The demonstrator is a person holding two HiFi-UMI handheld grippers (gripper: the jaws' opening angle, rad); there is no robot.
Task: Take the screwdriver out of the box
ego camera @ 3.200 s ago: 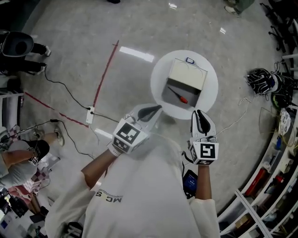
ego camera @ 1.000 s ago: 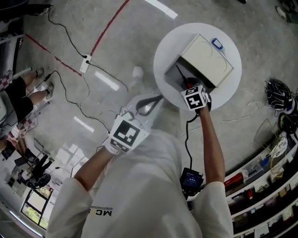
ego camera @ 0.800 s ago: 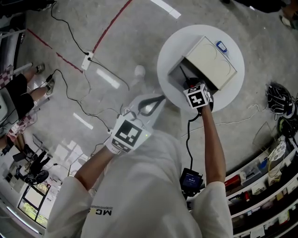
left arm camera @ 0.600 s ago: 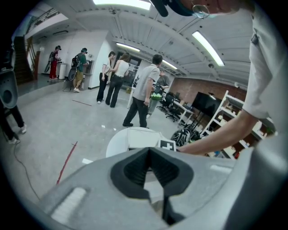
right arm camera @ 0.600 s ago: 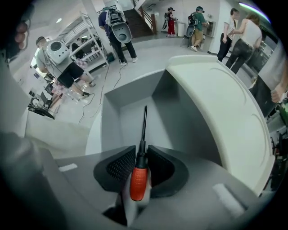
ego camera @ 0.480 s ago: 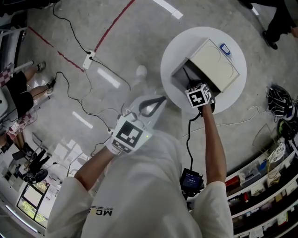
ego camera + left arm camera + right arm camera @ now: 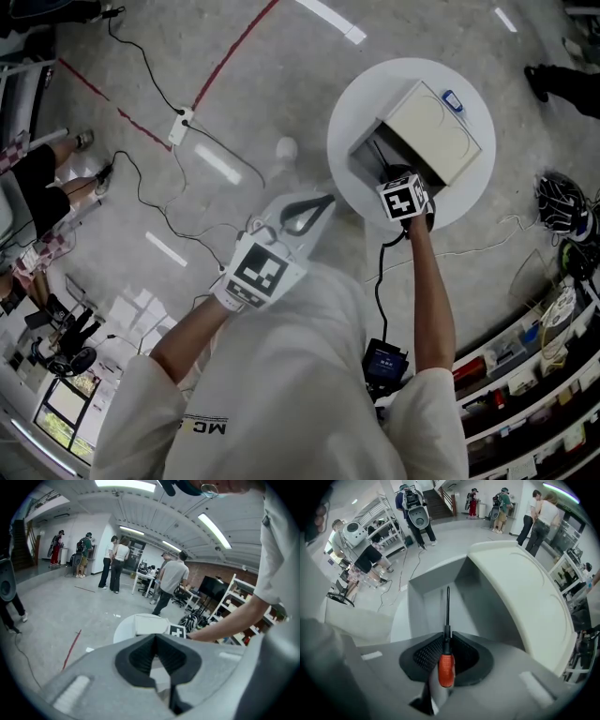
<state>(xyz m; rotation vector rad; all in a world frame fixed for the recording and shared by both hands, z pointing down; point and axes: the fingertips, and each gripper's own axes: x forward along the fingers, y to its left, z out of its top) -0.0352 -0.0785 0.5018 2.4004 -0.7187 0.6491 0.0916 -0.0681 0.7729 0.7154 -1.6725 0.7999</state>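
Note:
A white box [image 7: 427,131] with its lid raised stands on a round white table [image 7: 361,103]. My right gripper [image 7: 392,180] reaches into the box's open front. In the right gripper view that gripper [image 7: 446,639] is shut on the screwdriver [image 7: 446,667]; the red handle lies between the jaws and the thin dark shaft points into the grey box interior [image 7: 429,602], beside the lid [image 7: 520,602]. My left gripper [image 7: 323,201] hangs over the floor beside the table, away from the box. In the left gripper view it [image 7: 156,639] is shut with nothing in it.
A small blue object [image 7: 452,98] lies on the table behind the box. Cables and a power strip [image 7: 183,127] cross the floor by a red tape line [image 7: 234,52]. Shelves [image 7: 553,356] run along the right. Several people stand around the room.
The right gripper went from near my body to the box and shut on the screwdriver, which earlier lay loose inside. The left gripper has stayed put.

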